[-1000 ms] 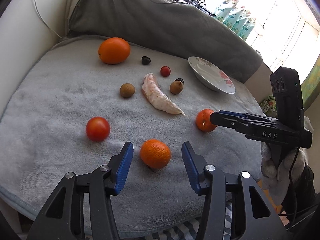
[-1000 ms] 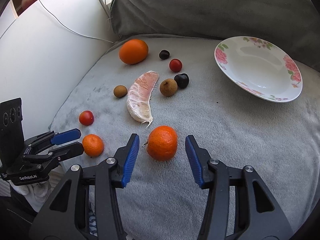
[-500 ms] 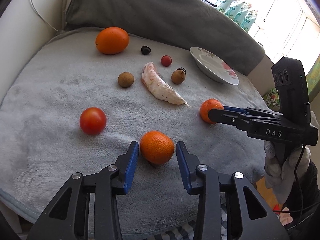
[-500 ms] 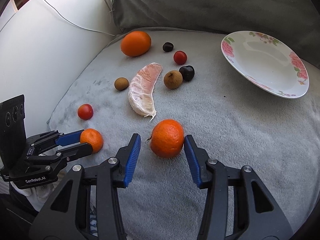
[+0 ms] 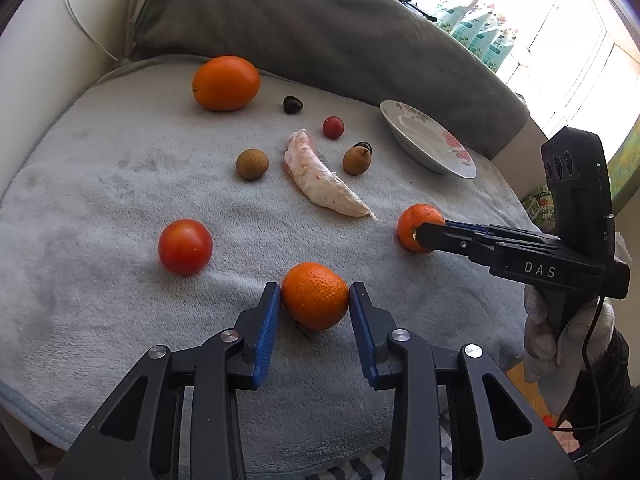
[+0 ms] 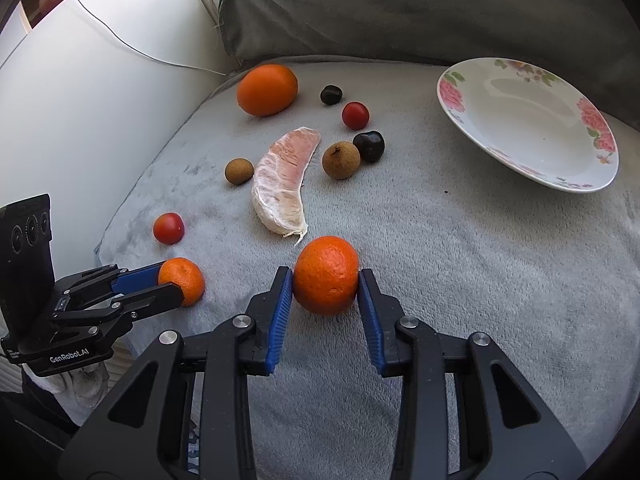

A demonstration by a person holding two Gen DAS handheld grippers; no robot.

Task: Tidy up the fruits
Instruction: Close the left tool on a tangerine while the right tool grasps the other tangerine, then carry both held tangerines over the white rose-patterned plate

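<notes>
My left gripper (image 5: pixel 315 300) is shut on a small mandarin (image 5: pixel 315 295) that rests on the grey blanket (image 5: pixel 100 184). My right gripper (image 6: pixel 325 280) is shut on a second mandarin (image 6: pixel 326 274), also on the blanket. Each gripper shows in the other view: the right one (image 5: pixel 424 236) on its mandarin (image 5: pixel 414 220), the left one (image 6: pixel 172 284) on its mandarin (image 6: pixel 186 278). A white flowered plate (image 6: pixel 520 120) sits empty at the far right, also in the left wrist view (image 5: pixel 430 140).
On the blanket lie a big orange (image 6: pixel 267 89), a peeled pomelo segment (image 6: pixel 284 184), two brown longans (image 6: pixel 340 160) (image 6: pixel 239 171), two dark cherries (image 6: pixel 369 146) (image 6: pixel 331 94), two tomatoes (image 6: pixel 355 115) (image 6: pixel 169 228). A grey cushion (image 6: pixel 400 8) lies behind; a white wall (image 6: pixel 80 100) is left.
Both grippers moved forward around their mandarins and closed from wide open until the blue pads touch the fruit on both sides. The other fruit has not moved.
</notes>
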